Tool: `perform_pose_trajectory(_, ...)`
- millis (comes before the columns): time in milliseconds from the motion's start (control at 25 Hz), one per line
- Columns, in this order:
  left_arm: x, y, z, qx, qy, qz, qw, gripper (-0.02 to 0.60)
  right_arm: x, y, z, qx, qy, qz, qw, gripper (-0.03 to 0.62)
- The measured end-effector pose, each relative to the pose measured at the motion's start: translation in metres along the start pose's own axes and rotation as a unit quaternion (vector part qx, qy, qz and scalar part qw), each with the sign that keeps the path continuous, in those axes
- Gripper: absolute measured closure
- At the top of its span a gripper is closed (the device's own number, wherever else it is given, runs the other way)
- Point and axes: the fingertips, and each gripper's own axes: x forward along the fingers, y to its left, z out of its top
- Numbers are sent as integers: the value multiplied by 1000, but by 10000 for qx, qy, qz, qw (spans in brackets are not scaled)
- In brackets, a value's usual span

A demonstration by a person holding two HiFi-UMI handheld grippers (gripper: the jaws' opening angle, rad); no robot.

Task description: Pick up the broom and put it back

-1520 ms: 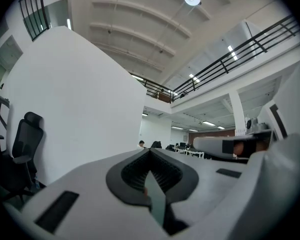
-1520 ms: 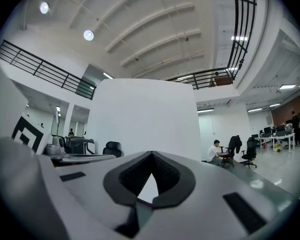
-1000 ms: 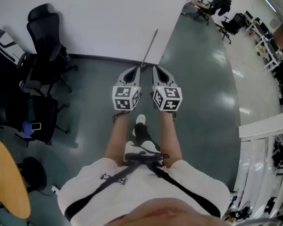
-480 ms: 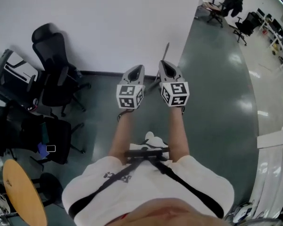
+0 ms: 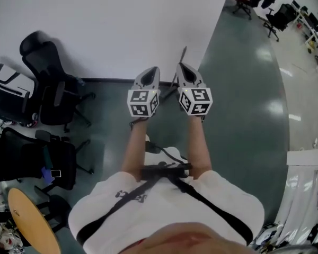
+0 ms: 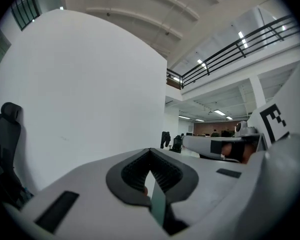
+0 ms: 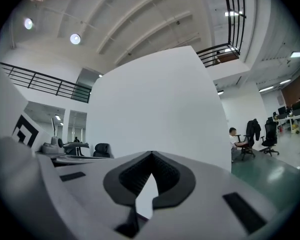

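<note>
In the middle of the head view the left gripper and the right gripper are held out side by side, level, and each gripper's own view shows its jaws pressed together with nothing between them. The broom shows only as a thin pole leaning on the white wall at upper centre, just beyond the right gripper's tip and untouched. Black office chairs stand at the left edge.

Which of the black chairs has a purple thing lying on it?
The chair nearest the round wooden table; the others, nearer the wall, show nothing purple.
</note>
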Motion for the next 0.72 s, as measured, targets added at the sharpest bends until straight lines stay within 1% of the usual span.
perform_pose_trajectory(120,40,9,-7,-89,49,-174,9998,569,26,-23,-10,1,49,-100,9999,597)
perform_pose_trajectory(240,86,16,-11,-57,103,-397,9991,569,56,-55,-16,-36,80,-305,9995,597)
perform_pose_trajectory(400,152,35,3,-35,35,-650,9979,570,104,-100,-8,-109,42,-585,9982,597)
perform_pose_trajectory(560,220,63,20,-102,4,-817,9966,569,159,-135,0,-156,98,-726,9972,597)
perform_pose_trajectory(720,276,83,23,-68,58,-1166,9931,569,208,-165,-6,-136,182,-909,9956,597)
